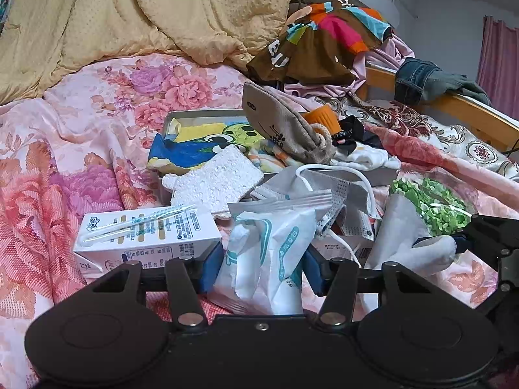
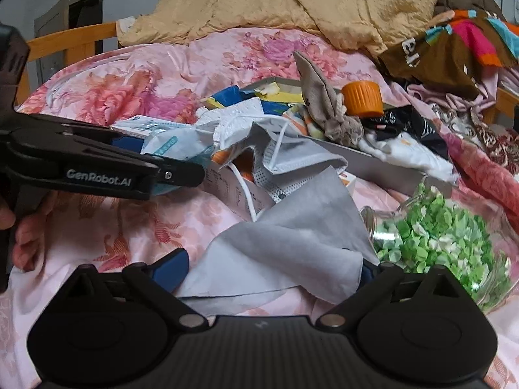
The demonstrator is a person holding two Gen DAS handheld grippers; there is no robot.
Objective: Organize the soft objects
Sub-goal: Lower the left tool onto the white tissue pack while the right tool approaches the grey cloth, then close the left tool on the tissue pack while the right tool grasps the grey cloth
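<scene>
My left gripper (image 1: 264, 267) has its blue pads around a white and teal wipes packet (image 1: 272, 253), which lies on the pink floral bedspread; it looks closed on the packet. My right gripper (image 2: 275, 269) is open wide around a grey cloth (image 2: 285, 236), its pads apart from each other. The grey cloth also shows in the left wrist view (image 1: 405, 243). A grey tray (image 1: 201, 120) behind holds a colourful cartoon cloth (image 1: 201, 146), a beige drawstring pouch (image 1: 282, 129) and white and black fabrics. A grey face mask (image 2: 292, 159) lies between the tray and the cloth.
A white carton (image 1: 146, 236) lies left of the packet, with a white sponge (image 1: 217, 181) behind it. A glass jar of green paper stars (image 2: 438, 240) lies at the right. An orange-capped bottle (image 2: 361, 99), a tan quilt (image 1: 129, 16) and piled clothes (image 1: 324, 42) sit behind.
</scene>
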